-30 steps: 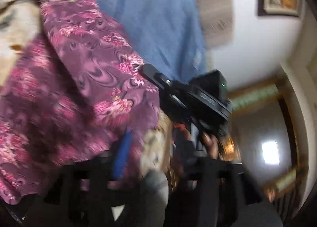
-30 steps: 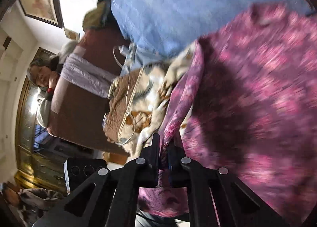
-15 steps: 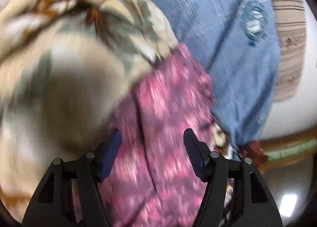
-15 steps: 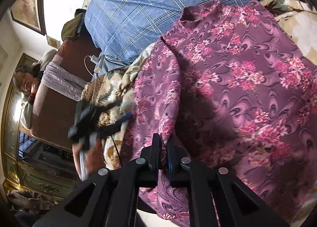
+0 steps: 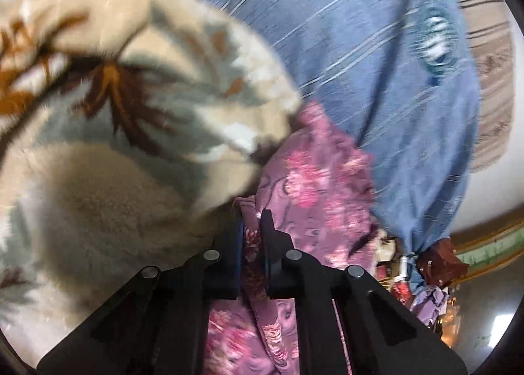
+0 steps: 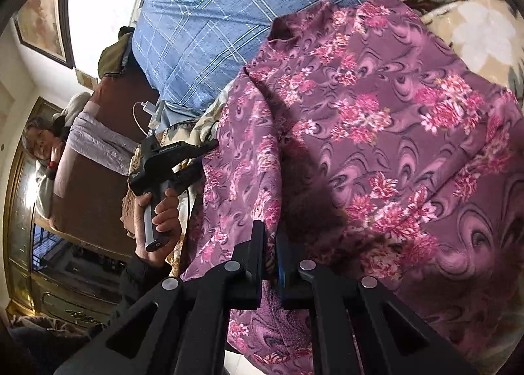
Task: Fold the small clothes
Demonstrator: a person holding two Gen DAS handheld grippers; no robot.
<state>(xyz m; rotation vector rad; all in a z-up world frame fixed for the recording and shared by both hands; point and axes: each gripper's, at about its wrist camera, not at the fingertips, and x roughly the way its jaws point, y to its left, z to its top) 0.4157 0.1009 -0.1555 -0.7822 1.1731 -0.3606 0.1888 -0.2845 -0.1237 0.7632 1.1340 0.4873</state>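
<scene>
Your left gripper [image 5: 252,221] is closing on the near edge of the purple floral garment [image 6: 376,145]; half a second ago its jaws stood wide over that same cloth, now the fingers pinch a bunched fold between them; a second back it was up in the air beside the other tool, so it has dropped in and bitten fast. Your right gripper [image 6: 270,237] is clenched on another part of the near hem, same as before, cloth showing between the blue pads; so you now hold the garment at two points along its front edge, which reads as set-up for lifting and carrying that edge over for a fold, fold itself not yet made. The garment lies spread on the bed, near hem toward you, far end reaching up against the blue plaid pillow [image 6: 213,14]; it still shows a ridge and wrinkles down its middle; smooth before creasing, I'd say. Around it: fluffy cream leaf-print blanket [image 5: 131,113] bulges right against the garment's side beside the left tool and may drag or catch as you lift; in the right view your left hand [image 6: 160,208] grips the tool handle at the bed edge; farther off a white charger cable [image 6: 144,113] on the brown sofa, a seated person beyond, framed picture on the wall.
</scene>
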